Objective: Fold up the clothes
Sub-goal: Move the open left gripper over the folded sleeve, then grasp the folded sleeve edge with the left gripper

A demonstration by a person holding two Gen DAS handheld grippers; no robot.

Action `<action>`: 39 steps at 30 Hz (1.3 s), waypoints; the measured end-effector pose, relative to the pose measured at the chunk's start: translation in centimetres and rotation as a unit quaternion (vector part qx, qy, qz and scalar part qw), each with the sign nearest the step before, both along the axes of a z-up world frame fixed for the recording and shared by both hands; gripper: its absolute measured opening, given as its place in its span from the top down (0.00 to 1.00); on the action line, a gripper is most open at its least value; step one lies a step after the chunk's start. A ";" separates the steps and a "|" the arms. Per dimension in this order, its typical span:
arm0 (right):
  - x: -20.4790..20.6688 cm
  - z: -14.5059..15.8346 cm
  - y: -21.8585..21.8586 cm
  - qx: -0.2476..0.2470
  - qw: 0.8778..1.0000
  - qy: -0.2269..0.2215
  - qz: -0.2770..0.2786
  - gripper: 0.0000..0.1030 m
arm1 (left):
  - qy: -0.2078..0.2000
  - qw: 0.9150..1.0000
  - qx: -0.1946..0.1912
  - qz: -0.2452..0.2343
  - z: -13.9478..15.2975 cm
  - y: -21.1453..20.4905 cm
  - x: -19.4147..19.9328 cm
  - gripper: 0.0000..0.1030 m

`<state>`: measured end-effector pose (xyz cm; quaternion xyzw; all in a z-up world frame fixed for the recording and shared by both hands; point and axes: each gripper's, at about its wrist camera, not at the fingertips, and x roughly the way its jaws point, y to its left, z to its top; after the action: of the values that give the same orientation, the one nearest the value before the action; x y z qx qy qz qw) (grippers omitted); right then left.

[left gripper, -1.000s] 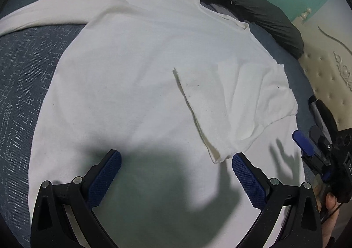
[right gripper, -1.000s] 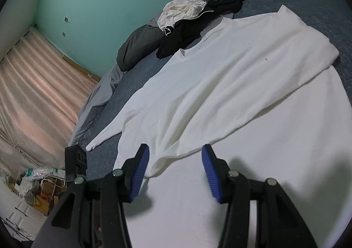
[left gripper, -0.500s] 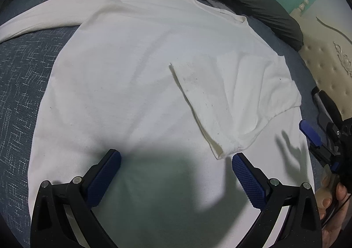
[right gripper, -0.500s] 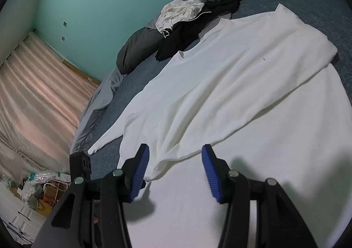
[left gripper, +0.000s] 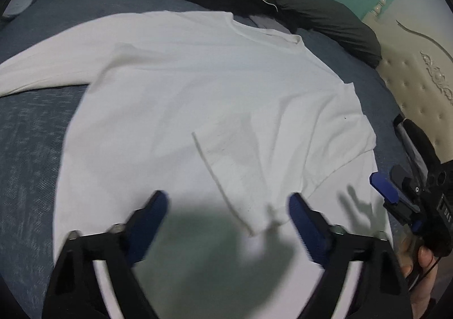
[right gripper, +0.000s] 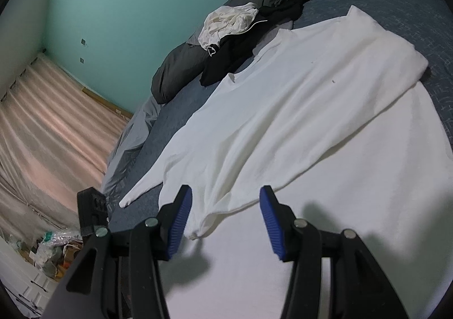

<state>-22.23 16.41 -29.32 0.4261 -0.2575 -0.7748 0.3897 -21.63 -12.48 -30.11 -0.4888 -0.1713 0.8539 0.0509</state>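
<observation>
Both grippers are black plastic with ribbed blue pads (right gripper: 179, 222) and silver screws (right gripper: 151, 222) at the jaws.

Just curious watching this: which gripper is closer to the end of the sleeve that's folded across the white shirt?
Left, I think. The left gripper hovers with the folded sleeve's cuff between its open fingers; the right gripper sits off beside the shirt's edge.

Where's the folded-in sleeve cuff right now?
In the left wrist view, the cuff lies on the white shirt, low and right of centre, just inside the left gripper's right finger.
</observation>
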 end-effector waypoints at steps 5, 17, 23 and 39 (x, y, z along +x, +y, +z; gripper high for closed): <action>-0.5 -0.1 0.7 -0.006 1.000 -0.003 -0.013 0.51 | 0.001 1.000 -0.006 -0.009 -0.3 -0.1 -1.5 0.31; -1.0 -0.6 1.2 -0.020 0.999 -0.019 -0.025 0.51 | -0.008 1.000 0.003 -0.004 -1.6 -0.8 -4.7 0.67; -1.2 -0.7 1.2 -0.023 0.999 -0.024 -0.026 0.51 | -0.011 1.000 0.015 -0.001 -2.1 -1.1 -4.9 0.67; -1.3 -0.9 1.1 -0.024 0.999 -0.027 -0.025 0.51 | 0.032 0.999 -0.002 -0.018 0.5 -0.6 -4.0 0.94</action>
<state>-23.49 17.56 -30.24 0.4312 -0.2971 -0.7659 0.3731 -25.61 -13.12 -29.64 -0.4643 -0.1592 0.8684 0.0709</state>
